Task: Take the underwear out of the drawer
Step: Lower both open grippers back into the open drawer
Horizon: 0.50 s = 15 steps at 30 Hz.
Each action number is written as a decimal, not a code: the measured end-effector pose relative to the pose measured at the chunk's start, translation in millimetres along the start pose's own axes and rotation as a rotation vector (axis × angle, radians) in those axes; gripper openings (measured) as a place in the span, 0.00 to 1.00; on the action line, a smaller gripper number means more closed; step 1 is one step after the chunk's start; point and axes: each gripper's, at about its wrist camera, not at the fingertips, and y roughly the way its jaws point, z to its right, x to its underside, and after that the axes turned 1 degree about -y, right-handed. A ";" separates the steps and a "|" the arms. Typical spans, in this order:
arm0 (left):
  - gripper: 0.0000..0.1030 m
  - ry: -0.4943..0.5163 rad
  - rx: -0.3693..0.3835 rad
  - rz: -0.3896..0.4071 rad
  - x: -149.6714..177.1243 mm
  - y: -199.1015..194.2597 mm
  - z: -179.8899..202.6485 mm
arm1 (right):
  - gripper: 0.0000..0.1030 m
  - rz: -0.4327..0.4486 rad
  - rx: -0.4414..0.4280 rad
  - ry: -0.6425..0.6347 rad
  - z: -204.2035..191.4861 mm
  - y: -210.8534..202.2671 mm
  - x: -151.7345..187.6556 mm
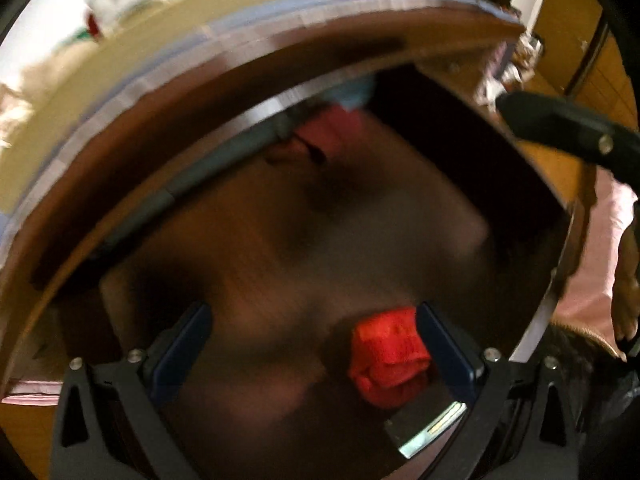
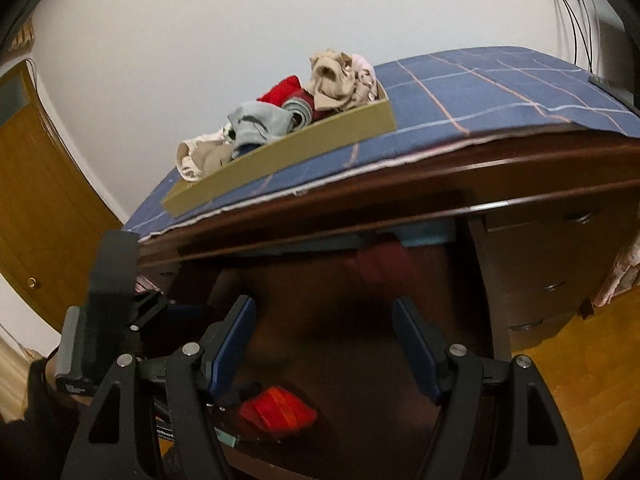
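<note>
Red rolled underwear (image 1: 386,354) low in the dark wooden drawer (image 1: 280,216), just inside the left gripper (image 1: 316,344), jaws apart, nothing clamped.

Best done by sliding across toward 3 o'clock until the roll sits centred, now hard against the 3 o'clock finger (image 1: 444,344); then sinking, pinching across the roll and lifting straight up, clear of the drawer front and the tabletop lip at 12 o'clock. Right gripper (image 2: 324,344) also spread wide and empty, same red roll at 6 o'clock below it; better kept back to avoid crowding. More cloth, pink and pale blue (image 1: 340,120), at 12 o'clock deep in the drawer. On the blue checked tablecloth (image 2: 480,92) above, a shallow cardboard tray (image 2: 280,160) heaped with about 6 beige, grey, red and pink garments (image 2: 280,112).
</note>
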 end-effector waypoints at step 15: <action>0.91 -0.160 0.275 -0.333 10.3 50.2 -12.1 | 0.70 -0.112 0.058 0.065 15.0 45.8 -8.7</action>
